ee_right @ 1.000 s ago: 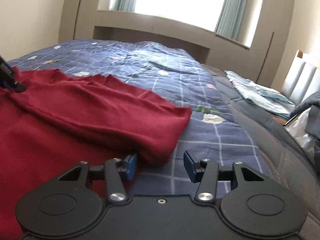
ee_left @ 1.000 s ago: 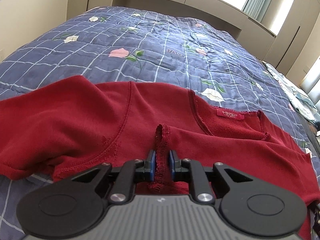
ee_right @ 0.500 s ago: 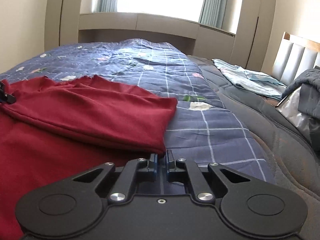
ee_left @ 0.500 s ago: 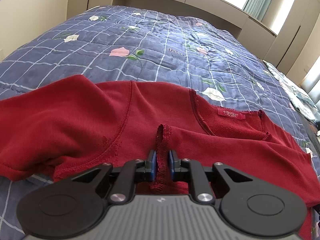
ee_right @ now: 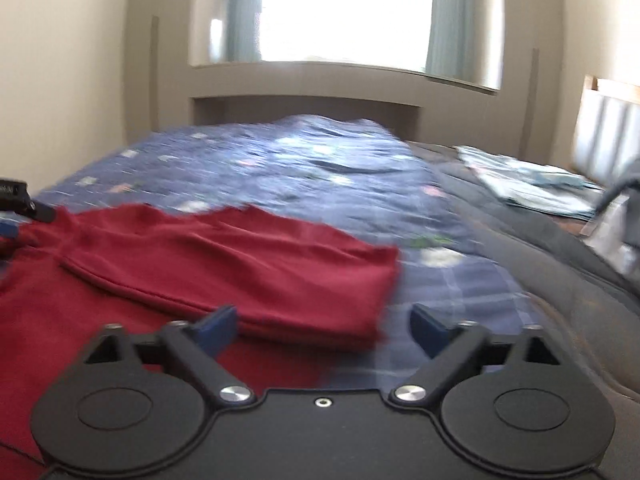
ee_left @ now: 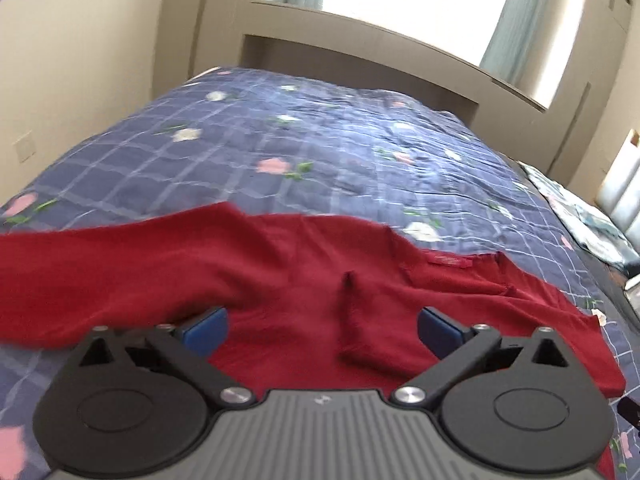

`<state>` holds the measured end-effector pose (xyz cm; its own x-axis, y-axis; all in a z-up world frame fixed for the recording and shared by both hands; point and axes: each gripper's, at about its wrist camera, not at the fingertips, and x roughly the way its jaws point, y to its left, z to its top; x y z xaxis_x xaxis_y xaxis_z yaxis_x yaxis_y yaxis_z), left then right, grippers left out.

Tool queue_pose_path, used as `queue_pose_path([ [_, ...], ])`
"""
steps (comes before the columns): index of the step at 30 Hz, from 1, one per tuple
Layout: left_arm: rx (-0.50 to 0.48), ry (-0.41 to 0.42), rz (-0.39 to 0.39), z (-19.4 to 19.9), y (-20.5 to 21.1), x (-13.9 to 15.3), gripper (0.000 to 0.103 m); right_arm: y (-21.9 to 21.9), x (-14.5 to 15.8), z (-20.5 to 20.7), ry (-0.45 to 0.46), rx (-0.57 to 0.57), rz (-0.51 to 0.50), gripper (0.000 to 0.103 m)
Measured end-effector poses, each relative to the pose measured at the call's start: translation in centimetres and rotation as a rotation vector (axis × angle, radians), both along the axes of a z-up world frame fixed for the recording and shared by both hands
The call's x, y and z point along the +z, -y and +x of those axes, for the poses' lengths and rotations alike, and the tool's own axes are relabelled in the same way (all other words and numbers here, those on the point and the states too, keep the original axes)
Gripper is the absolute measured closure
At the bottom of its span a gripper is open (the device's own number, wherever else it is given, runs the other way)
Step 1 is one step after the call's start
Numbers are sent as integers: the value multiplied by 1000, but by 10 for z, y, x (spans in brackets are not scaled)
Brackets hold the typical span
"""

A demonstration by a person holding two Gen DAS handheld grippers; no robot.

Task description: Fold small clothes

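Knitwear, soft and light: the red top (ee_left: 280,264) lies spread on the bed's blue quilt (ee_left: 320,148), one sleeve (ee_right: 248,264) folded across. Both left tongs (ee_left: 320,326) and right tongs (ee_right: 322,326) have just spread wide, pinching nothing. Hems and the cuff edge look easiest to pinch; limp cloth will sag.

Left gripper (ee_left: 320,326) fingers just sprang wide, nothing between; right gripper (ee_right: 320,326) likewise.
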<state>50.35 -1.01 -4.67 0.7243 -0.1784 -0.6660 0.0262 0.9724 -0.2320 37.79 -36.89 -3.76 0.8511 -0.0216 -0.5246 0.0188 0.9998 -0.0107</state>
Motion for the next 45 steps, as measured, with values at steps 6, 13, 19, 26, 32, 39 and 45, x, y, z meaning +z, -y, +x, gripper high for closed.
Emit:
queue_pose_path([
  [6, 234, -39, -44, -32, -98, -1, 0, -51, 2, 26, -21, 111, -26, 1],
  [13, 613, -115, -190, -50, -228, -32, 0, -74, -23, 37, -83, 111, -1, 1],
  [19, 794, -21, -414, -62, -280, -46, 4, -78, -42, 34, -108, 89, -13, 1],
  [26, 969, -15, -393, -69, -279, -54, 75, -74, -41, 33, -112, 91, 4, 0],
  [32, 970, 84, -424, -78, -293, -54, 99, -73, -42, 34, -111, 94, 5, 0],
  [39, 875, 230, -325, -58, -275, -10, 100, -72, -42, 33, -104, 98, 22, 0],
  [45, 555, 418, -252, -21, -214, 60, 100, -62, -35, 25, -45, 81, 74, 0],
])
